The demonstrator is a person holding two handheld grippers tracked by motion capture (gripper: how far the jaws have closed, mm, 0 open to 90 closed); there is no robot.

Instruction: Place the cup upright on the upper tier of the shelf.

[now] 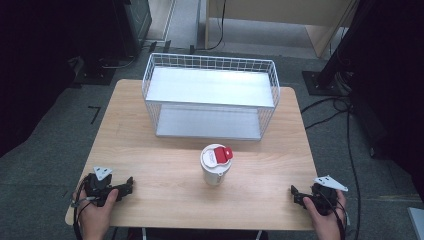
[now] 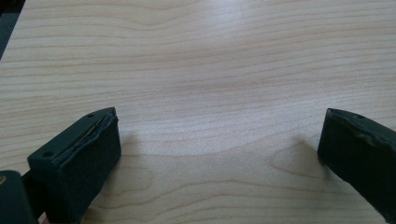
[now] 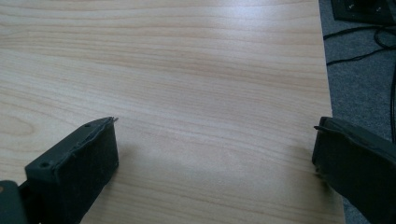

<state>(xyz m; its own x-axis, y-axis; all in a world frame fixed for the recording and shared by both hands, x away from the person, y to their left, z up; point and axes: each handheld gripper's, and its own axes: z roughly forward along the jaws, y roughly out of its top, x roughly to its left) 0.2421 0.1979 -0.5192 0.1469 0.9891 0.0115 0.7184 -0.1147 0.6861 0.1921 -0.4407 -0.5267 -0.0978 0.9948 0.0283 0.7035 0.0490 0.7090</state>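
Note:
A white tumbler (image 1: 215,170) with a red flip lid (image 1: 220,154) stands upright at the middle of the wooden table (image 1: 165,165). My left gripper (image 1: 129,185) rests near the table's front left corner, held by a hand and pointing right toward the tumbler. In the left gripper view its jaws stand wide apart over bare wood, so the left gripper (image 2: 222,116) is open and empty. My right gripper (image 1: 295,195) lies near the front right corner and points left. Close up, the right gripper (image 3: 217,122) is open too, with nothing between its pads.
A white wire rack (image 1: 210,97) with two white shelves stands at the back of the table, behind the tumbler. Black cables (image 1: 345,130) run over the grey floor to the right. The table's right edge (image 3: 327,93) lies close to my right gripper.

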